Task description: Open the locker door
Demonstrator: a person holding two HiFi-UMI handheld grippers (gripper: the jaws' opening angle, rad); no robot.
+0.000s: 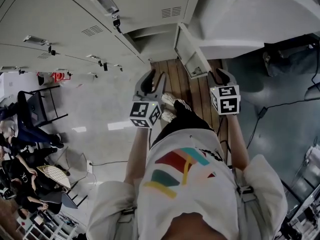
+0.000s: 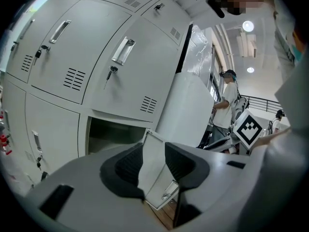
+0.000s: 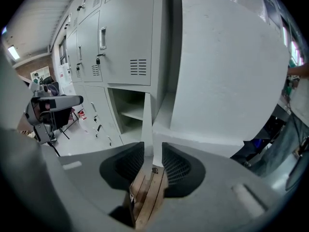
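The door, upper centre, stands ajar: likely light, stiff sheet steel; take its free edge. The left hand-held gripper and right hand-held gripper are released, empty.

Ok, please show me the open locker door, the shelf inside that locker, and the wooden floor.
Open locker door (image 2: 153, 164), left gripper view, its inner face.
Shelf (image 3: 131, 113), right gripper view, its front edge.
Wooden floor (image 1: 172, 77), head view, bare planks.

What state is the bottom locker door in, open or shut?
Open. The door stands swung far out, and the shelf behind it shows.
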